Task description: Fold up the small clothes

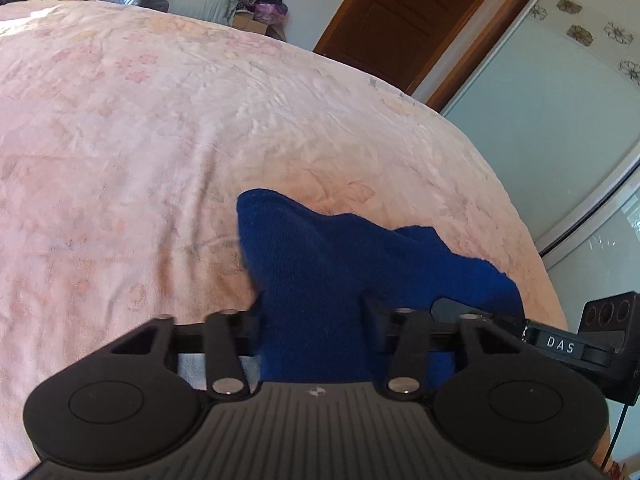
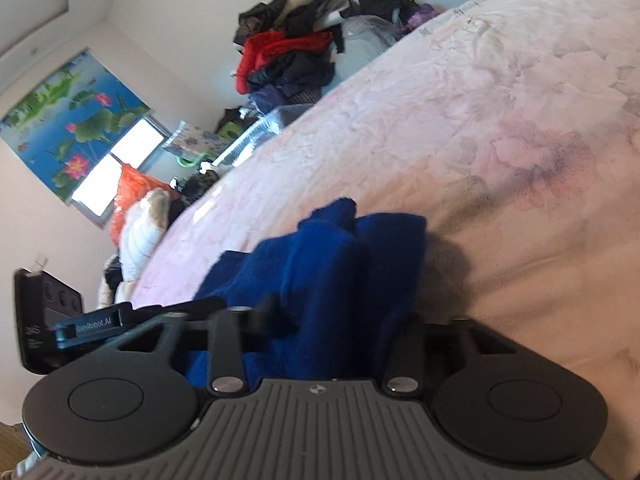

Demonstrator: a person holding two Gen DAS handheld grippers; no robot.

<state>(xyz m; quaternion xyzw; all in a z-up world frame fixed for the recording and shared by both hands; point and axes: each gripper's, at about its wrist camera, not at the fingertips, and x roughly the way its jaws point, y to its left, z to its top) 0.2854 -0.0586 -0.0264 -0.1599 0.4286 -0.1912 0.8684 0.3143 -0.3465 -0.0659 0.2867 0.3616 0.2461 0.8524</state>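
Note:
A small dark blue knit garment [image 1: 328, 264] is bunched between the fingers of my left gripper [image 1: 316, 304], which is shut on it above the pink bedspread [image 1: 160, 140]. The same blue garment [image 2: 340, 264] fills the jaws of my right gripper [image 2: 340, 312], which is shut on it too. The cloth hides both grippers' fingertips. The right gripper's body [image 1: 600, 336] shows at the right edge of the left wrist view, and the left gripper's body [image 2: 60, 320] shows at the left edge of the right wrist view. The two grippers are close side by side.
The pink floral bedspread [image 2: 500, 128] covers a wide bed. A pile of clothes [image 2: 296, 52] lies beyond its far edge. A brown door [image 1: 408, 20] and a sliding wardrobe door [image 1: 560, 128] stand to the right. A window with a lotus blind [image 2: 76, 120] is on the far wall.

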